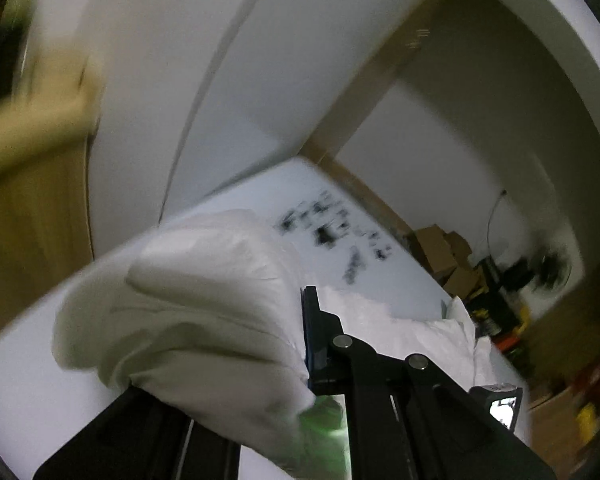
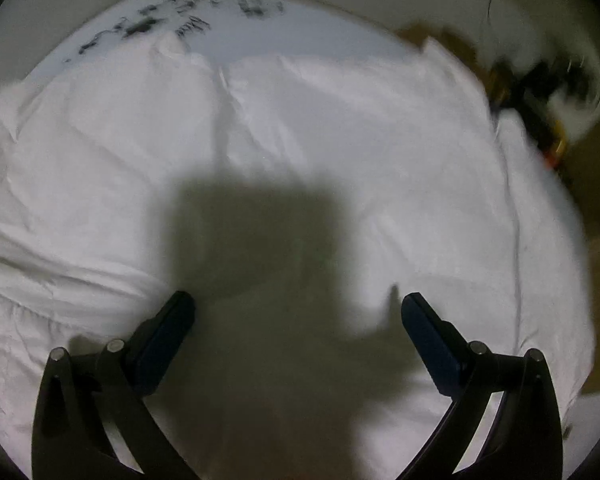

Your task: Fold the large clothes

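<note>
A large white garment (image 2: 300, 128) lies spread over the white table (image 2: 339, 28) in the right wrist view. My right gripper (image 2: 298, 308) is open and empty just above it, casting a dark shadow on the cloth. In the left wrist view my left gripper (image 1: 296, 344) is shut on a bunched fold of the white garment (image 1: 188, 304), lifted off the table (image 1: 12, 392) and tilted. Only its right finger (image 1: 313, 336) shows; the cloth hides the left one. More of the garment (image 1: 419, 336) lies behind.
Black marks (image 1: 331, 228) are on the table's far part, also in the right wrist view (image 2: 180, 20). Cardboard boxes (image 1: 443, 256) and dark clutter (image 1: 511, 292) stand on the floor beyond the table. A white wall and wooden door frame (image 1: 379, 80) are behind.
</note>
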